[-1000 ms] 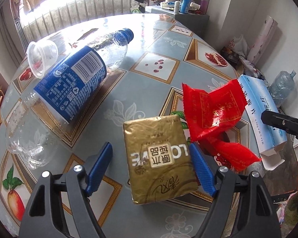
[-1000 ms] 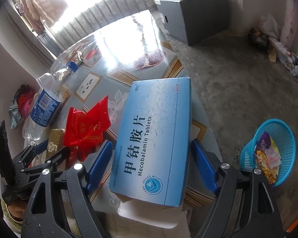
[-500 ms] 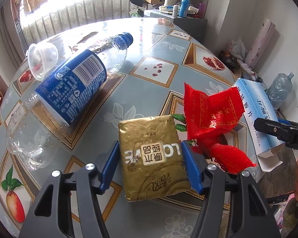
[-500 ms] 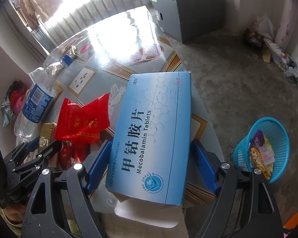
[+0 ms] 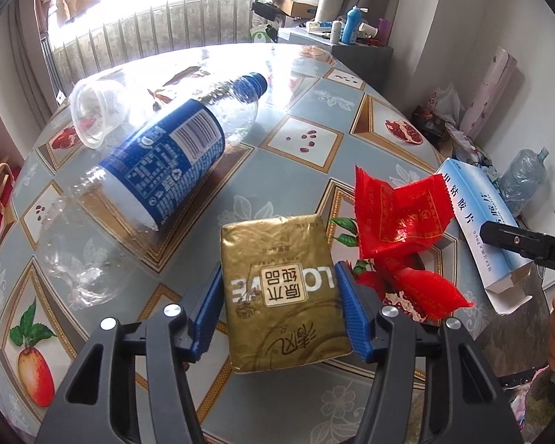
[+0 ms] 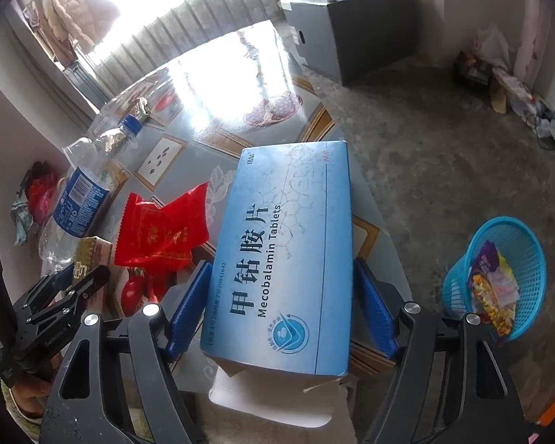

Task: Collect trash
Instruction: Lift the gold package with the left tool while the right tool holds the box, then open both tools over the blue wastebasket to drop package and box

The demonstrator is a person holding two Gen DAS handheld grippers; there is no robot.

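Note:
A gold foil pack [image 5: 281,296] lies on the patterned table [image 5: 299,140]. My left gripper [image 5: 277,273] is closing on it, and both blue pads touch its sides. Beside it on the right sit crumpled red wrappers [image 5: 396,218]. A blue tablet box [image 6: 288,259] lies at the table's edge with its near flap open. My right gripper [image 6: 282,264] straddles the box and its jaws are closing, the pads right at the box's long sides. An empty plastic bottle [image 5: 166,162] with a blue label lies on its side at the left, next to a clear cup [image 5: 96,111].
A blue basket [image 6: 499,277] holding wrappers stands on the concrete floor to the right of the table. A grey cabinet [image 6: 351,33] stands past the far end of the table. The left gripper's body [image 6: 55,296] shows at the lower left of the right wrist view.
The left jaws came together from wide apart onto the gold pack. The right jaws narrowed around the blue box. Neither hand has shifted much.

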